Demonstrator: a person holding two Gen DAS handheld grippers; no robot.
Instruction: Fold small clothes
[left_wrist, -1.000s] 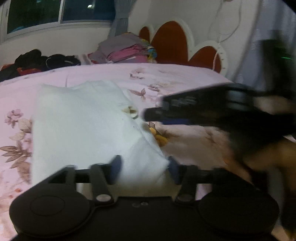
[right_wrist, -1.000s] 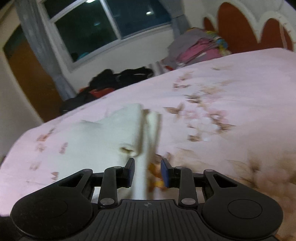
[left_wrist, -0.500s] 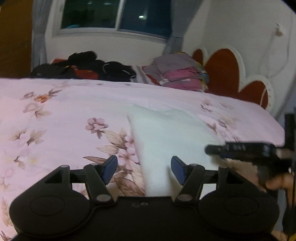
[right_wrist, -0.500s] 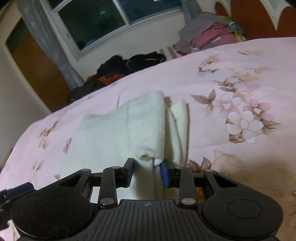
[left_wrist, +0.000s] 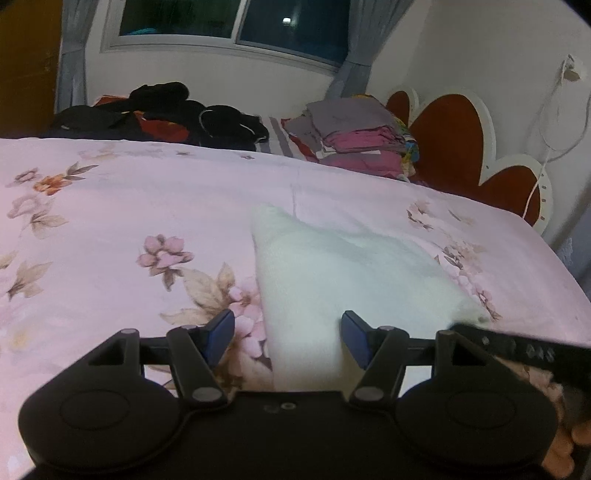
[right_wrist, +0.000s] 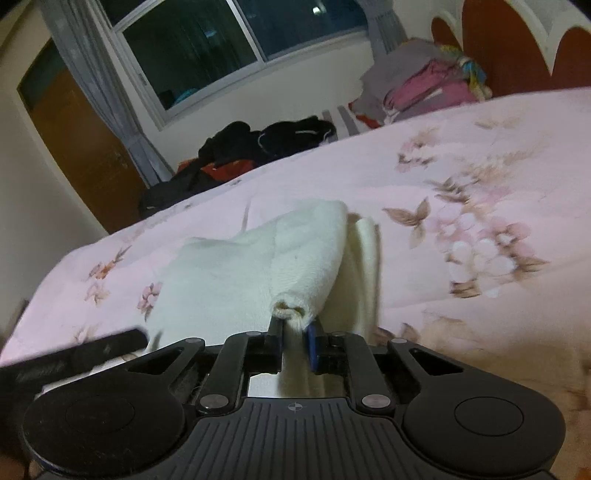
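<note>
On the floral bed, the right gripper pinched the white garment for folding; the left gripper stood wide, empty.

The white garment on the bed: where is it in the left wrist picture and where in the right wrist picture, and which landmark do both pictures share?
Left wrist view: the white garment lies at lower centre, running toward the open left gripper.
Right wrist view: the garment is at centre-left, a fold pinched in the right gripper.
Shared landmark: the folded clothes stack beside the headboard.
</note>
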